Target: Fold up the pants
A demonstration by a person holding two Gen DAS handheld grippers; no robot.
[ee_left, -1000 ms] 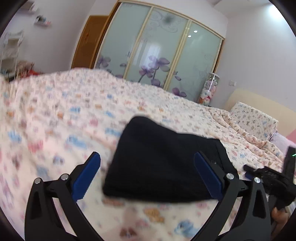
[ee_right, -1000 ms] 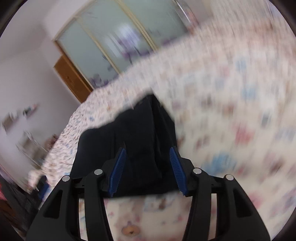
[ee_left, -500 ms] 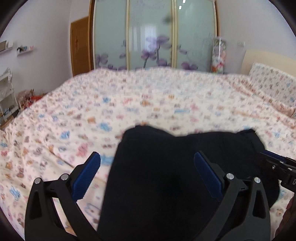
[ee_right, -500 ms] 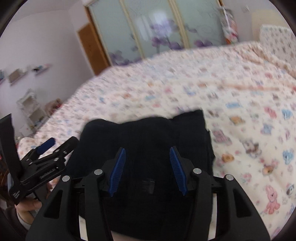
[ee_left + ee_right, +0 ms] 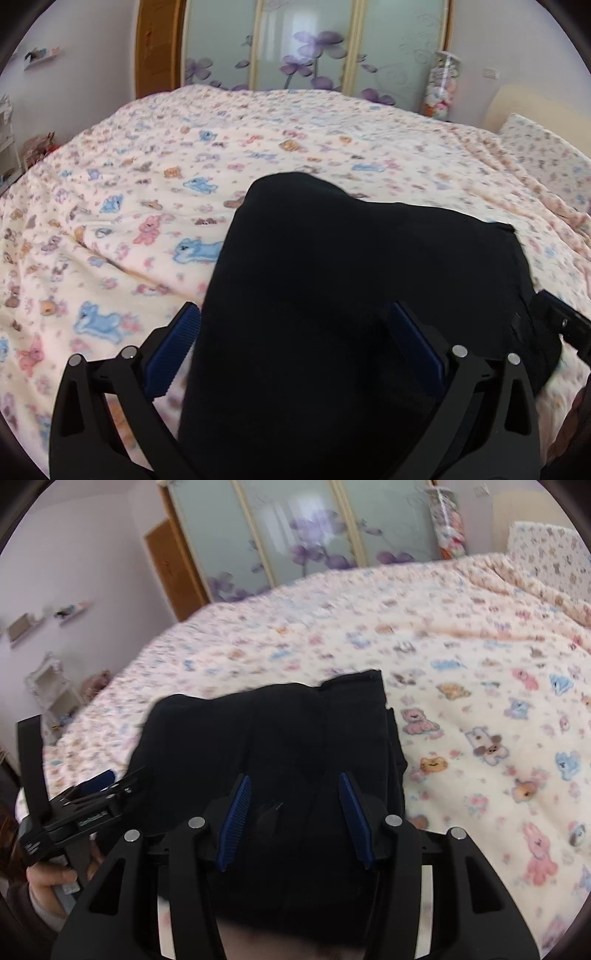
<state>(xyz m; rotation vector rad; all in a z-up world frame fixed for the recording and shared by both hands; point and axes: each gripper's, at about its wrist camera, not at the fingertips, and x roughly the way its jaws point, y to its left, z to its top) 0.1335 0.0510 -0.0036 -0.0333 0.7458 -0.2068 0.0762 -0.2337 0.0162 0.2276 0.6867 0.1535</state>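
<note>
The folded black pants [image 5: 369, 295] lie as a thick bundle on the bed, also in the right wrist view [image 5: 280, 746]. My left gripper [image 5: 295, 343] is open, its blue pads spread wide at the bundle's left side with cloth between and over the jaws. My right gripper [image 5: 293, 816] is open, jaws partly apart, over the bundle's near right part. The left gripper also shows in the right wrist view [image 5: 92, 797] at the bundle's left edge, held by a hand.
The bed is covered by a cream blanket [image 5: 166, 206] with cartoon animals. A pillow [image 5: 546, 155] and headboard are at the right. A glass wardrobe [image 5: 314, 44], a wooden door and a small white shelf [image 5: 51, 686] stand beyond the bed.
Both grippers have moved in low over the pants; the bundle now fills the space between the jaws. The views have levelled out. Both jaw openings look unchanged.
</note>
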